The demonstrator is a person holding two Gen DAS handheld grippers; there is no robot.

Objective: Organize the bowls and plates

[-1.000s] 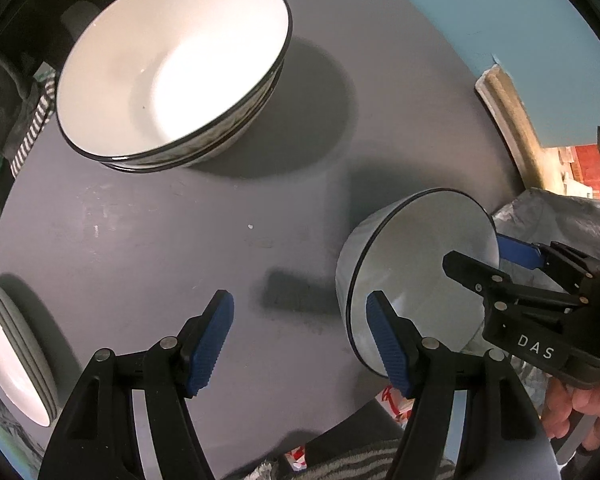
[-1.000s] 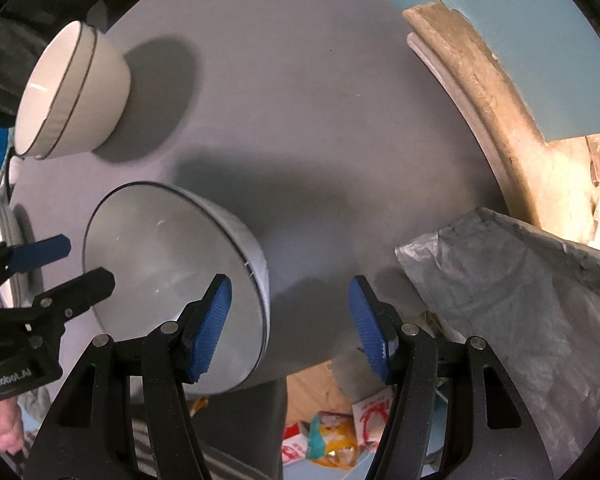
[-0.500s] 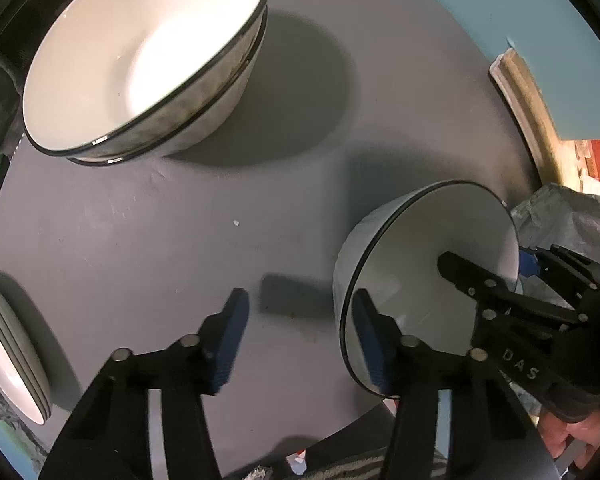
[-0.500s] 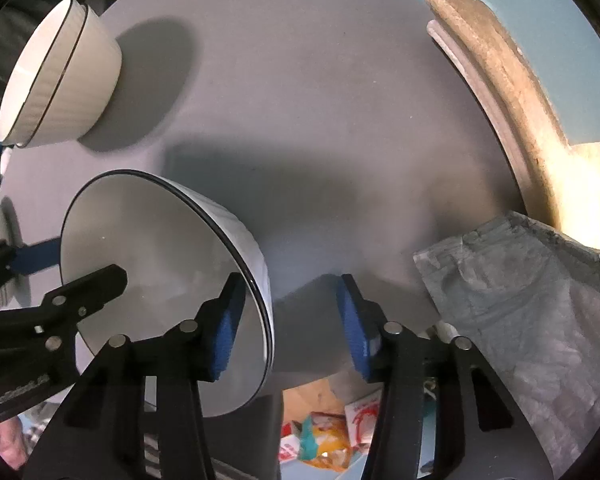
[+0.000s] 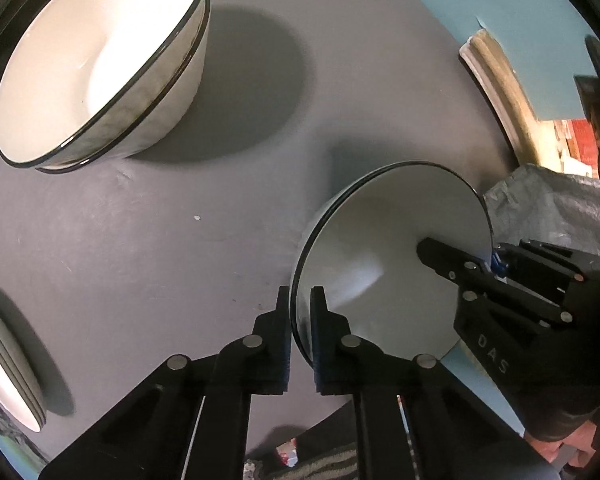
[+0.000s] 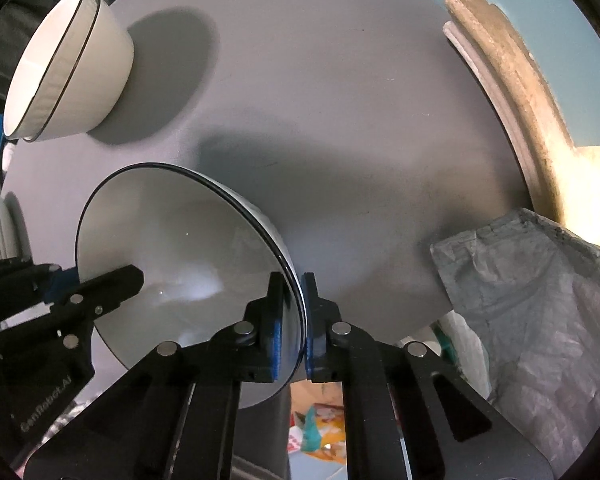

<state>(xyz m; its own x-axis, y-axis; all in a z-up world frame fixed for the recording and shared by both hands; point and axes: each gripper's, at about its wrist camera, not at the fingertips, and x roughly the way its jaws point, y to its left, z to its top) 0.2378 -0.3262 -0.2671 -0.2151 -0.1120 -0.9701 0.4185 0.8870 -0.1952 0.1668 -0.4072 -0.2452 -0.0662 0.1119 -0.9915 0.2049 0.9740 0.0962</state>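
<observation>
Nearest in the left wrist view, the left gripper (image 5: 300, 304) has its jaws pinched narrow on the rim of a white bowl (image 5: 388, 256) with a thin black edge, one pad outside the wall and one inside. At about 3 o'clock across the same bowl, the right gripper (image 5: 488, 264) clamps the opposite rim; in its own view the right gripper (image 6: 294, 292) is likewise closed tight on that edge, with the left one at 9 o'clock. The bowl sits near the front edge of the round grey table (image 5: 140, 240), toward 4 o'clock. Farther off at 11 o'clock stands a stack of two larger bowls (image 5: 100, 60), nested upright. At 8 o'clock, by the table's rim, lies a stack of plates (image 5: 4, 376). Beyond the table at 3 o'clock lies a crumpled grey bag (image 6: 532, 300).
</observation>
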